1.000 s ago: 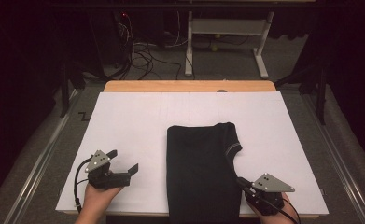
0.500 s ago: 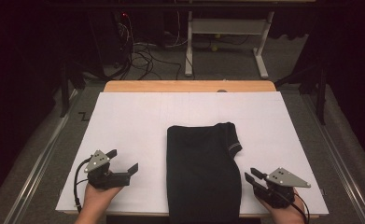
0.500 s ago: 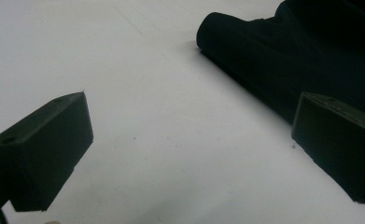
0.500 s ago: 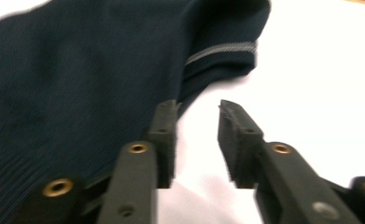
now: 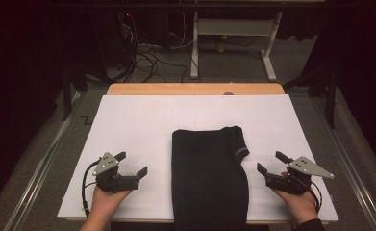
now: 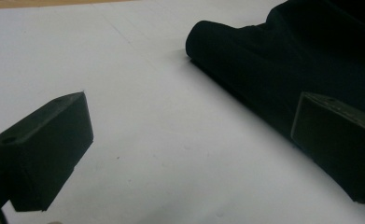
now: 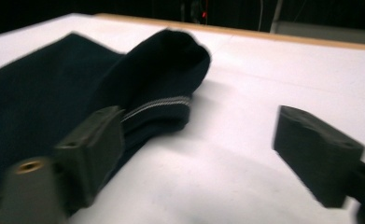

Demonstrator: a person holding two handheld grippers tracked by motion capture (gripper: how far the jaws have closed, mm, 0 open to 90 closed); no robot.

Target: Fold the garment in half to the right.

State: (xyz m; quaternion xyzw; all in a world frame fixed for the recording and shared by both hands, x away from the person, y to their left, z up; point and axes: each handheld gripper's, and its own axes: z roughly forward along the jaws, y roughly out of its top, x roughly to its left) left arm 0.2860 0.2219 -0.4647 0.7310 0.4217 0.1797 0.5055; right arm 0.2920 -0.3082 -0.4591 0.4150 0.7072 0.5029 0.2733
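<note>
At the left of the bench, the left gripper rests low over the white surface in the person's left hand, its jaws spread with nothing between them. In the left gripper view those two black jaws frame bare white bench, with the garment's left folded edge just beyond the right-hand one.

In the middle lies the folded black garment, a long rectangle running from mid-bench to the near edge, where it hangs slightly over. Its far right corner shows a ribbed hem with a pale stripe (a cuff or waistband, hard to tell which).

To the right, the right gripper sits just beside the garment's right edge, apart from it. Its jaws have just been opening, and they stand wide with nothing between them; the right gripper view shows the cloth beside and behind one jaw, not pinched.

Judging by this, the lengthwise fold looks set and let go, and both hands stand clear at either side. A further fold would likely call for taking the near or far end at both corners together and carrying it over evenly so the stack does not skew.
</note>
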